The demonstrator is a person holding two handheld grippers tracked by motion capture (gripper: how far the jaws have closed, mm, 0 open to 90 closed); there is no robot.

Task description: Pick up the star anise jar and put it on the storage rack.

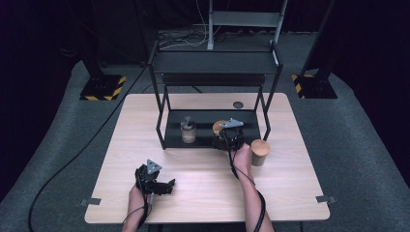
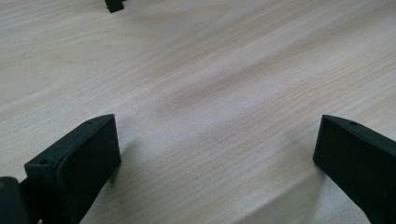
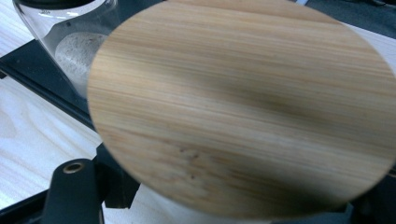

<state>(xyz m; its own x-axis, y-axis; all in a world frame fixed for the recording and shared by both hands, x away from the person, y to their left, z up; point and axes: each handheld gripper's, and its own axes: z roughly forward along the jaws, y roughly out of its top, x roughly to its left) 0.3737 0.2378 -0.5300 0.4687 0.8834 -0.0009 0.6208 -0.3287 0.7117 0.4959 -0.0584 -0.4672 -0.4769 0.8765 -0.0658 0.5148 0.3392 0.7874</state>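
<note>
My right gripper [image 1: 224, 134] reaches into the lower shelf [image 1: 205, 131] of a black rack and is shut on a jar with a round wooden lid [image 1: 218, 126]. In the right gripper view that lid [image 3: 243, 107] is very close, and one black finger [image 3: 72, 191] shows at the lower left. A glass jar with a dark lid [image 1: 188, 129] stands on the same shelf to the left, holding pale grainy contents [image 3: 77, 51]. My left gripper [image 1: 159, 184] rests low at the table's front left, open, with bare wood between its jaws [image 2: 215, 158].
A second wooden-lidded jar [image 1: 260, 152] stands on the table just right of the rack's front leg, beside my right hand. The rack's top shelf [image 1: 212, 63] overhangs the lower one. A small dark round spot [image 1: 238, 104] lies behind the rack. Tape tabs [image 1: 91, 201] mark the table's front corners.
</note>
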